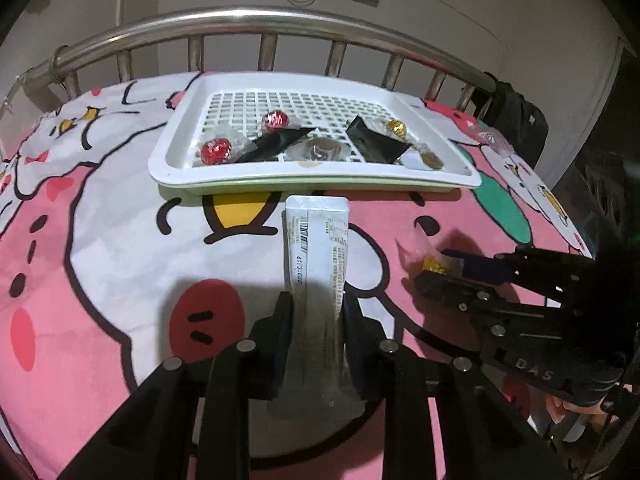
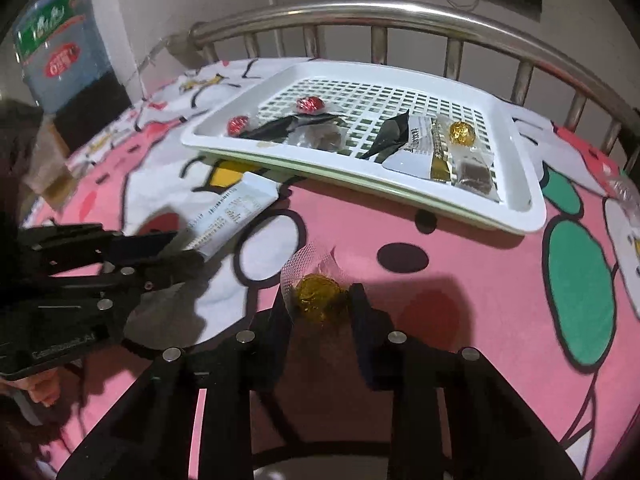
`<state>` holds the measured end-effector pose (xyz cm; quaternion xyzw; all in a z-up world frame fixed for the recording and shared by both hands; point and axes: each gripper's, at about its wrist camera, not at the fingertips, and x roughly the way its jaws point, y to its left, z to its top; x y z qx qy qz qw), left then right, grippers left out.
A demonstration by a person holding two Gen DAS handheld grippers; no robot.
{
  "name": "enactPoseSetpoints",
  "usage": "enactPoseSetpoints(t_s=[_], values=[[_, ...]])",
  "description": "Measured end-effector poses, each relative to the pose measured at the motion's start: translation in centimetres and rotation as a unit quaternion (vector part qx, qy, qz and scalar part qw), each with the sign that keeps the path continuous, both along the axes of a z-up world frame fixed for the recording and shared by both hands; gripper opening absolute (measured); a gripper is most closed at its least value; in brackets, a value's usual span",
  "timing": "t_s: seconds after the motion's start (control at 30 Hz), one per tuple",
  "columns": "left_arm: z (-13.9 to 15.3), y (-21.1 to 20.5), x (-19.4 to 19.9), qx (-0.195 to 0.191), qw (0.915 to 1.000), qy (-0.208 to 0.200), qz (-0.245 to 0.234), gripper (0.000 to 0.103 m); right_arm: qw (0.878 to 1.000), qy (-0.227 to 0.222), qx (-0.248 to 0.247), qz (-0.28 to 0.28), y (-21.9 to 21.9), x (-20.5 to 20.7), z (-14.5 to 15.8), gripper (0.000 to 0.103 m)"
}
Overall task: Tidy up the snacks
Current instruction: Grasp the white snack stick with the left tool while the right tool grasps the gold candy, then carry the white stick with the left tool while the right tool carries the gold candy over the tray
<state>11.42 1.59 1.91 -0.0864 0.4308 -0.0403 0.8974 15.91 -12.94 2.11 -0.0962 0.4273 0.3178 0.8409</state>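
The left gripper [image 1: 314, 304] is clamped on a long white sachet [image 1: 318, 248], printed side up, its far end reaching toward the tray's near edge. Over on the other side, the right gripper [image 2: 320, 300] has its jaws closed around a gold candy [image 2: 318, 298] in clear wrap, held above the pink bedspread [image 2: 460, 300] just short of the tray. The white slotted tray [image 1: 176, 152] sits toward the far edge of the bed, and it's filling up: two red candies [image 1: 216, 150] at its left end, black sachets [image 1: 374, 142] across the middle, another gold ball [image 2: 461, 133] toward its right end, and brown pieces in clear wrap along the near rim. Behind the tray runs the steel bed rail [image 1: 240, 20].
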Motion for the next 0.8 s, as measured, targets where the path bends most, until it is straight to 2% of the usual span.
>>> enactPoseSetpoints(t_s=[0.1, 0.33, 0.6, 0.8], values=[[0.6, 0.2, -1.1, -0.002, 0.9999, -0.01, 0.001, 0.026, 1.0, 0.001, 0.022, -0.001, -1.0, -1.3, 0.9, 0.026], [2.5, 0.3, -3.2, -0.032, 0.9989, -0.034, 0.0, 0.026, 0.997, -0.002, 0.076, -0.006, -3.9, -4.3, 3.7, 0.026], [7.8, 0.4, -4.3, -0.03, 0.9945, -0.101, 0.001, 0.026, 0.99, -0.039, 0.13, -0.026, -6.8, -4.2, 9.3, 0.026], [12.2, 1.6, -2.5, -0.026, 0.9898, -0.14, 0.01, 0.026, 0.984, -0.073, 0.156, -0.037, -7.6, -2.2, 13.5, 0.026]])
